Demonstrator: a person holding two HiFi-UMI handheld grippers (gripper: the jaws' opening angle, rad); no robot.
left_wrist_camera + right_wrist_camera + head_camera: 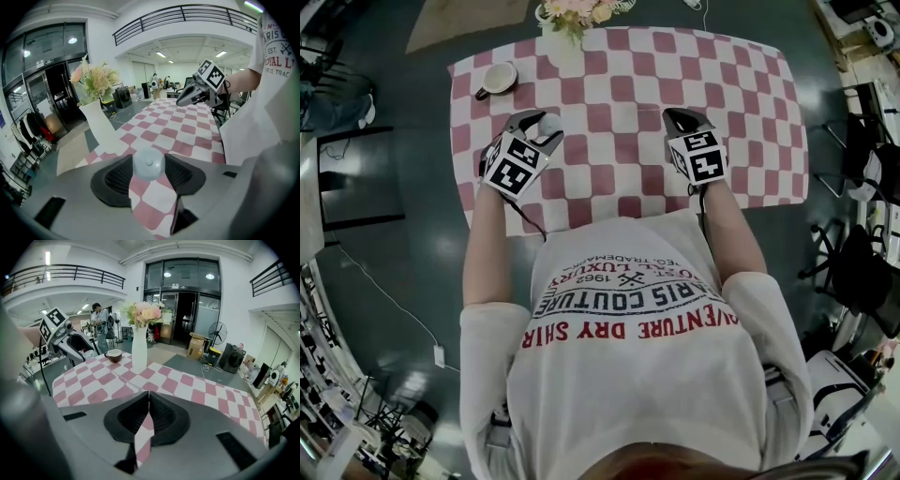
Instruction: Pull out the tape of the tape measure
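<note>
Left tongs [149, 158] gripped the round tape measure [148, 165]; right tongs [148, 394] pressed together, plain only in their own view.

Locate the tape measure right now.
In the head view, the tape measure is clamped in the left gripper, over the left side of the checked table, nearer the person than the cup.

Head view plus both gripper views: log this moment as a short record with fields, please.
surface: table with checked cloth
left gripper: shut on round pale tape measure, held above the cloth
right gripper: shut, nothing between its jaws, apart from the tape measure
tape: none seen drawn out
other items: cup, vase of flowers at the far edge
</note>
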